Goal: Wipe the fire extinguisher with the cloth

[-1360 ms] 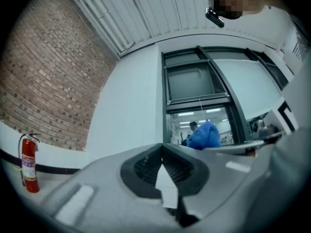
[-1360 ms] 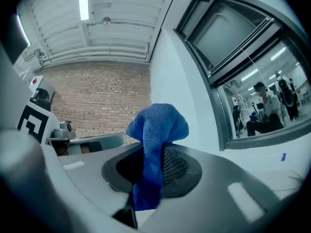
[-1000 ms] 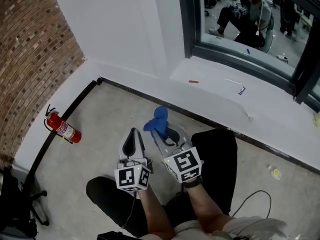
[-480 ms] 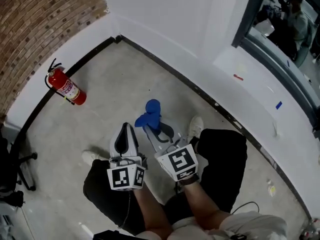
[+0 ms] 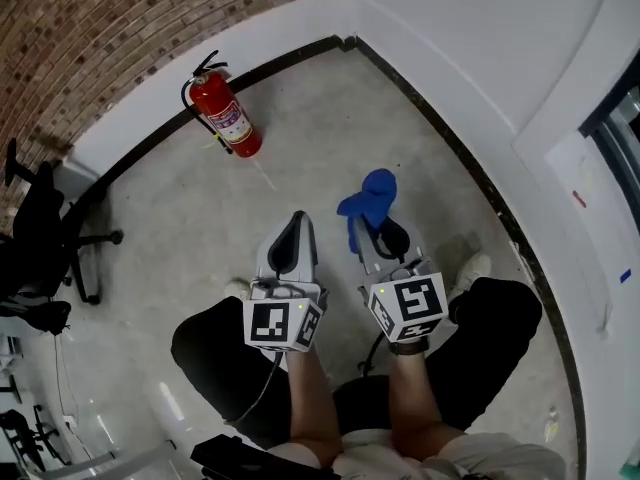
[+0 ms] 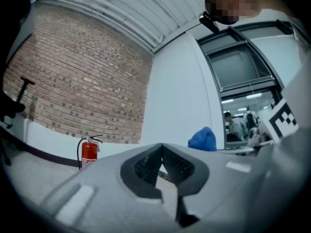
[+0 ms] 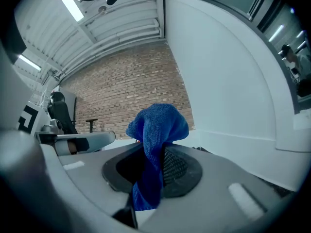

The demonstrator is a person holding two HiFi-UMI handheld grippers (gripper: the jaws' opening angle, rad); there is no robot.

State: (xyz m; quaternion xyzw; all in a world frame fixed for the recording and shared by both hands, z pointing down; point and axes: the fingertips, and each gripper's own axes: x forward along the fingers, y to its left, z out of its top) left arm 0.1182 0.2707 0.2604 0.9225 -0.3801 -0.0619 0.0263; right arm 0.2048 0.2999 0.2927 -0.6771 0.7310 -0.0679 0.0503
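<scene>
A weathered red-brick wall (image 5: 100, 28) and a white-painted wall meet over a bare grey concrete floor (image 5: 180, 228), where a black swivel office chair (image 5: 40, 238) is parked at the left edge. The red cylindrical fire extinguisher with a black hose and handle (image 5: 225, 115) stands on the floor against the white skirting below the brick, well apart from the person, so no wiping has begun. Both tools point toward it, likely lining up an approach. The grey hand-held left gripper (image 5: 295, 223) has its jaws pressed together on nothing, probably kept free to steady the cylinder. The matching right gripper (image 5: 368, 230) is clenched on a bunched blue microfibre cloth (image 5: 368, 196), whose loose end stands beyond the jaw tips, ready as the wiping face.
</scene>
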